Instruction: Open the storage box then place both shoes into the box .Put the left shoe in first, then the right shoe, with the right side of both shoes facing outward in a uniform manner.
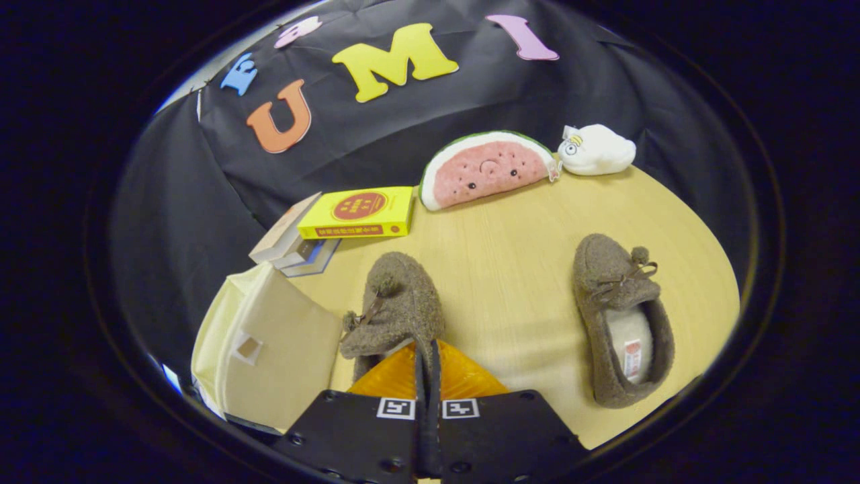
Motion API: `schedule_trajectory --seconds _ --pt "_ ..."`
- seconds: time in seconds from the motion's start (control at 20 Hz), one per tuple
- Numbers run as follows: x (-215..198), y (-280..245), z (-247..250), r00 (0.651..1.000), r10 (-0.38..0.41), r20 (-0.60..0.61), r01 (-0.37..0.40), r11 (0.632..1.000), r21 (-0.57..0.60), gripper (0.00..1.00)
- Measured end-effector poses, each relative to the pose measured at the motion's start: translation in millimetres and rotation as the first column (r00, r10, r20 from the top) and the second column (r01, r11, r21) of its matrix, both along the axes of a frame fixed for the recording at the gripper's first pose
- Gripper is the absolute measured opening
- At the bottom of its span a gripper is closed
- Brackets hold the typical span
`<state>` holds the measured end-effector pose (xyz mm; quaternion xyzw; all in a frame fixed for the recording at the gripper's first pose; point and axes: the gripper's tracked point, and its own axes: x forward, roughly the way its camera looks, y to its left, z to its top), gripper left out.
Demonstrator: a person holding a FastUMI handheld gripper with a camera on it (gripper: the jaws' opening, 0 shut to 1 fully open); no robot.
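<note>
Held shoe: a brown fleece slipper hangs just ahead of the fingers, toe and pom-pom bow pointing away, its heel edge caught between them.
Gripper: the gripper has its fingers pressed together on the slipper's rim; only a thin strip of fleece shows in the seam between them.
Storage box: a cream fabric box sits just beside the held slipper, on the side toward the books; its panel with a small square cut-out is tilted up, and I cannot tell how much of the mouth is free.
Other shoe: the matching slipper lies flat on the wooden table, well apart, opening upward with a label on the insole.
Stage: judged from this, the first shoe is lifted and not yet in the box.
Background: yellow book on a stack, watermelon plush and white plush beyond, against the wall.
Risk, grip: the pinch is on soft fleece at one edge, so the slipper may swing or slip out during the move.
Risk, entry: the toe could catch the raised panel and push the light box along.
Risk, orientation: a twisting slipper could land with the wrong side outward.
</note>
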<state>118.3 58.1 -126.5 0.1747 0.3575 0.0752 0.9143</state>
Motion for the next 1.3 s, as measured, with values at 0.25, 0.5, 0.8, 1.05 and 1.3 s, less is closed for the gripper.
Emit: schedule_trajectory --seconds 0.25,0.5,0.8,1.05,1.3 --pt "-8.1 43.4 79.3 0.997 -0.035 0.075 0.029 0.996 0.083 0.0" --pt "-19.6 119.3 143.5 0.985 -0.075 0.156 0.047 0.983 0.177 0.0" --pt "-33.9 216.8 128.2 0.987 -0.08 0.14 0.045 0.97 0.24 0.0" --pt "-44.5 270.6 78.1 0.99 -0.102 0.093 0.077 0.967 0.242 0.0" --pt "-49.8 295.7 44.2 0.993 -0.107 0.046 0.094 0.97 0.224 0.0"
